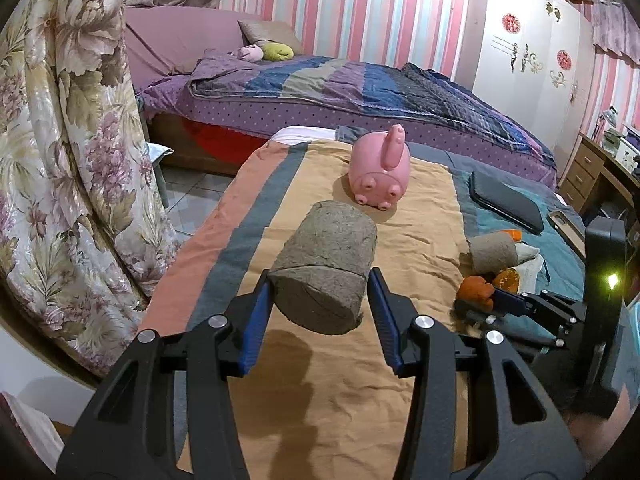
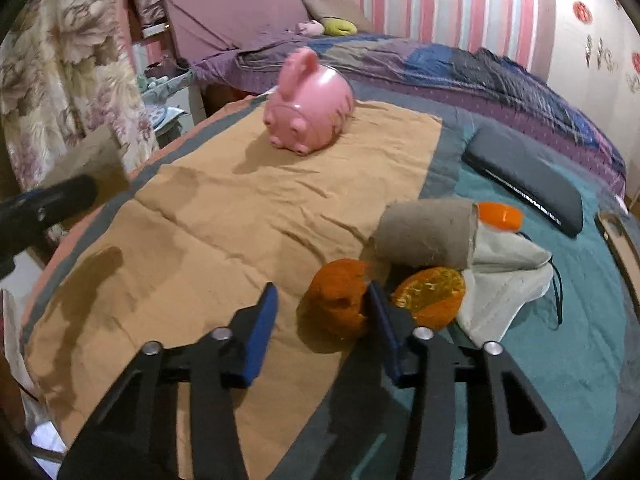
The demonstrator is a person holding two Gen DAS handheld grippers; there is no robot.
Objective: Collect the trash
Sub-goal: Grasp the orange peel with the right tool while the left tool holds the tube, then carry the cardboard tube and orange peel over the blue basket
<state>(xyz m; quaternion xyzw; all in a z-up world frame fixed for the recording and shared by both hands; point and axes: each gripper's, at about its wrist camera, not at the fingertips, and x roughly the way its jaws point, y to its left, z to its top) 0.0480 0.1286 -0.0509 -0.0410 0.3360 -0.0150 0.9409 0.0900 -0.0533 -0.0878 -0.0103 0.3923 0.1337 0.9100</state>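
My left gripper (image 1: pixel 320 280) is shut on a grey-brown cardboard roll (image 1: pixel 324 268), holding it above the tan cloth (image 1: pixel 360 360); the same roll (image 2: pixel 88 160) shows blurred at the left edge of the right wrist view. My right gripper (image 2: pixel 322 290) hangs low over the cloth with its jaws apart around a piece of orange peel (image 2: pixel 340 304). The right pad touches the peel; the left pad stands clear of it. From the left wrist view, this peel (image 1: pixel 476 288) sits at the tip of the right gripper (image 1: pixel 490 300). A second cardboard roll (image 2: pixel 424 236), another peel half (image 2: pixel 430 292) and an orange cap (image 2: pixel 500 216) lie just beyond.
A pink piggy bank (image 2: pixel 308 108) stands at the far end of the cloth. A white crumpled cloth (image 2: pixel 508 280) lies under the second roll, with a black case (image 2: pixel 524 176) behind it. A floral curtain (image 1: pixel 72 160) hangs on the left and a bed (image 1: pixel 360 92) lies behind.
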